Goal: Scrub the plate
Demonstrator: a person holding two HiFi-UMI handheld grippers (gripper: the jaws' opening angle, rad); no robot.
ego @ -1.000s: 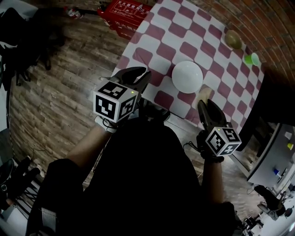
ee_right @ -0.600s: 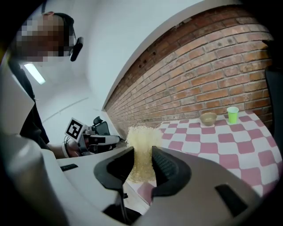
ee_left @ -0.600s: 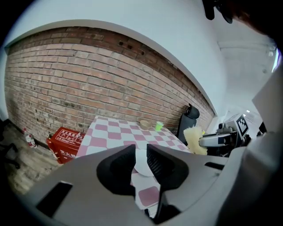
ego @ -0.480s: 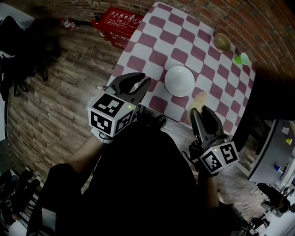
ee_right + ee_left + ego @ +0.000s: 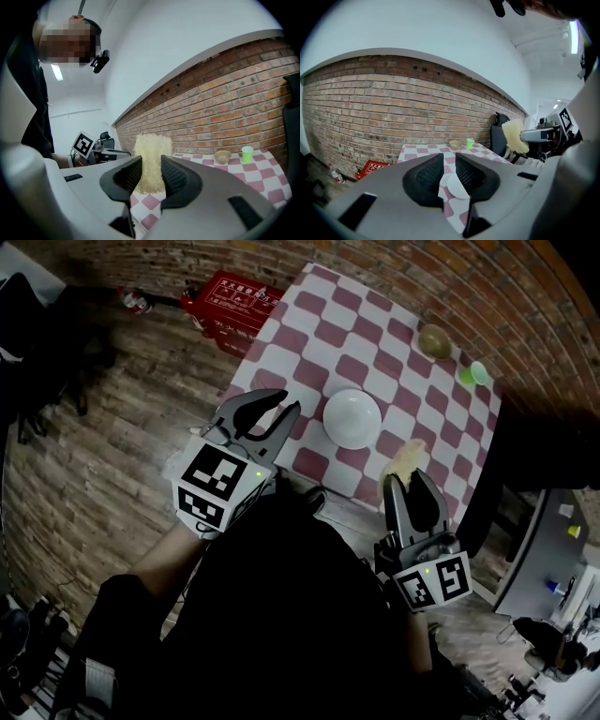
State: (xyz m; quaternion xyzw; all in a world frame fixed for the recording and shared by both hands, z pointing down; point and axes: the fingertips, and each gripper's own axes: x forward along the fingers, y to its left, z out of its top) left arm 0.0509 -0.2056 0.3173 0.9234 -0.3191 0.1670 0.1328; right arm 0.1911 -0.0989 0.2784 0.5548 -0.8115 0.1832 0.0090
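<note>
A white plate (image 5: pixel 352 418) lies on the red-and-white checked table (image 5: pixel 323 334), near its front edge. My left gripper (image 5: pixel 290 402) hovers over the table's near left corner, left of the plate, open by a narrow gap with nothing in it. In the left gripper view the plate (image 5: pixel 454 185) shows through the gap of the left gripper (image 5: pixel 449 171). My right gripper (image 5: pixel 406 475) is held off the table's front edge, right of the plate, shut on a pale yellow scrub sponge (image 5: pixel 405 457). The sponge (image 5: pixel 151 161) stands upright between the right gripper's (image 5: pixel 151 176) jaws.
A tan bowl (image 5: pixel 434 339) and a green cup (image 5: pixel 476 372) stand at the table's far right by the brick wall. A red crate (image 5: pixel 232 298) sits on the wooden floor left of the table. A black chair (image 5: pixel 511 456) stands at the right.
The view has pulled back and the table looks smaller. Both grippers sit lower in the picture, a little further from the plate. Neither grip has changed.
</note>
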